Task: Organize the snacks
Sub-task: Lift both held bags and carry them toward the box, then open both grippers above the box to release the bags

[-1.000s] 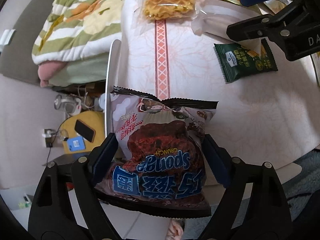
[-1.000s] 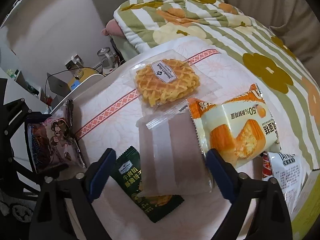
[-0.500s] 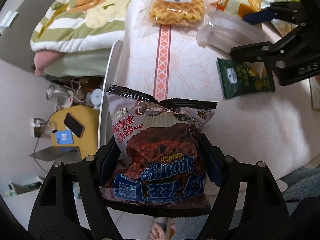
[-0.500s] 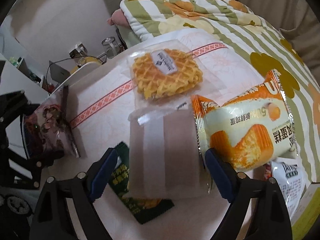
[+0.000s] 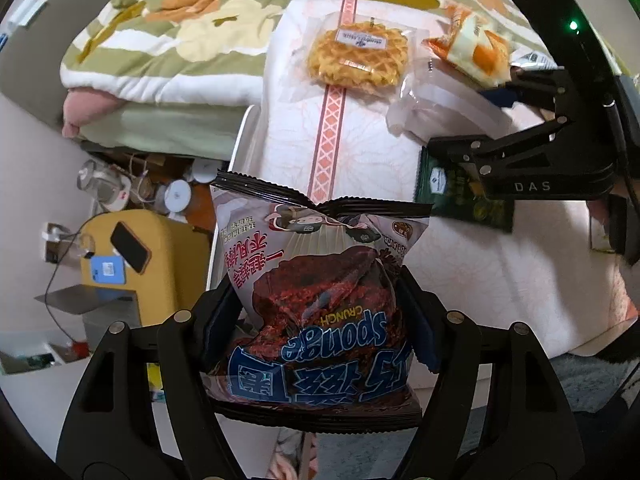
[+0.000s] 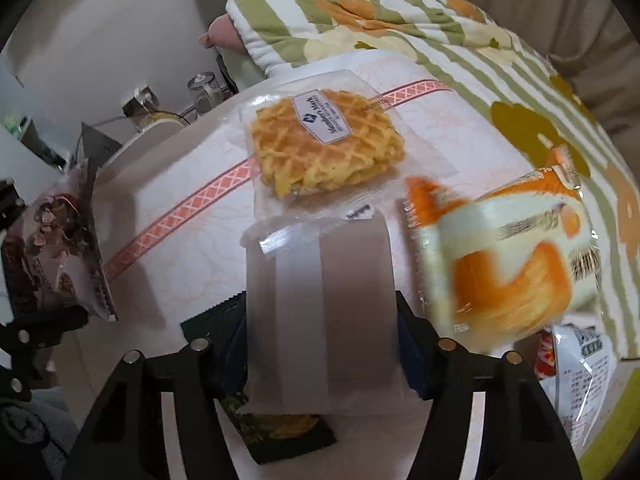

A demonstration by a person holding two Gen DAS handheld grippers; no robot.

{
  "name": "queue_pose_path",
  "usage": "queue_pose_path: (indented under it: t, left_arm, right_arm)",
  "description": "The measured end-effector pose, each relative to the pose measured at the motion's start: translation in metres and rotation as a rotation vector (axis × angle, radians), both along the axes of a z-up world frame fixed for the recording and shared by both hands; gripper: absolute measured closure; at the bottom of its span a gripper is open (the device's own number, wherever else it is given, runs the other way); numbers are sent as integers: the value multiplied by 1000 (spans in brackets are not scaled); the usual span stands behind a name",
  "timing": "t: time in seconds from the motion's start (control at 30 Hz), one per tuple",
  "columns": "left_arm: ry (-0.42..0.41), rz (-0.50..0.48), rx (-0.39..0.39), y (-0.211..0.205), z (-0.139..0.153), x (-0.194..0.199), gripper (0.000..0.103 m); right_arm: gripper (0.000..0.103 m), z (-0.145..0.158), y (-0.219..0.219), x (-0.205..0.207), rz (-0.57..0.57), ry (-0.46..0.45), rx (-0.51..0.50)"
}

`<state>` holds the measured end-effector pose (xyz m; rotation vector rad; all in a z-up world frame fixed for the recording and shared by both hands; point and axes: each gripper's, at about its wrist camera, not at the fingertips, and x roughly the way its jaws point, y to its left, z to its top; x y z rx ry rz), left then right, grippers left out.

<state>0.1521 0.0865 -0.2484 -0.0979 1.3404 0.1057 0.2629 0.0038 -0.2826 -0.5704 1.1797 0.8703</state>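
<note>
My left gripper [image 5: 320, 320] is shut on a brown sponge-crunch snack bag [image 5: 320, 300] and holds it off the table's near left edge; the bag also shows at the left of the right wrist view [image 6: 60, 248]. My right gripper [image 6: 320, 336] is shut on a frosted white packet [image 6: 320, 312], also seen in the left wrist view [image 5: 444, 108]. A waffle pack [image 6: 324, 144] lies beyond it on the pink-patterned tablecloth [image 6: 180, 240]. An orange cake bag [image 6: 508, 256] is at its right, blurred. A green packet [image 6: 280, 436] lies under the white packet.
A white and red snack bag [image 6: 576, 360] lies at the right edge. A striped flowered quilt [image 6: 400, 20] covers the bed behind the table. A yellow stool [image 5: 128, 264] with a phone and a laptop stand on the floor at the left.
My right gripper has closed in on the white packet. The orange cake bag has shifted right and is blurred. My left gripper has lifted the sponge bag back from the table.
</note>
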Motion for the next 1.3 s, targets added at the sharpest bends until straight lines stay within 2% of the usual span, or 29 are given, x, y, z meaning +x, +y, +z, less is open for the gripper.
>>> queue_pose_path:
  t: [0.13, 0.3, 0.57, 0.7, 0.8, 0.9, 1.07, 1.3]
  left_arm:
    - [-24, -8, -15, 5, 11, -3, 33]
    - [-87, -49, -25, 7, 35, -3, 33]
    - [-235, -184, -29, -3, 91, 14, 33]
    - [-306, -271, -59, -19, 119, 32, 33]
    - [-358, -326, -71, -39, 141, 49, 33]
    - [-396, -364, -117, -63, 159, 62, 33]
    - [-453, -436, -163, -125, 184, 77, 33]
    - [-448, -509, -241, -234, 192, 97, 33]
  right_arm:
    - [45, 8, -7, -7, -58, -18, -3]
    - [45, 37, -24, -23, -158, -35, 45]
    - [45, 110, -64, -51, -395, -112, 178]
    - [45, 146, -92, -64, -524, -155, 220]
    - [45, 169, -117, -73, -608, -196, 247]
    - [45, 190, -150, -84, -697, -244, 263]
    - [45, 211, -214, -95, -815, -304, 271]
    - [45, 221, -311, -102, -912, -338, 245]
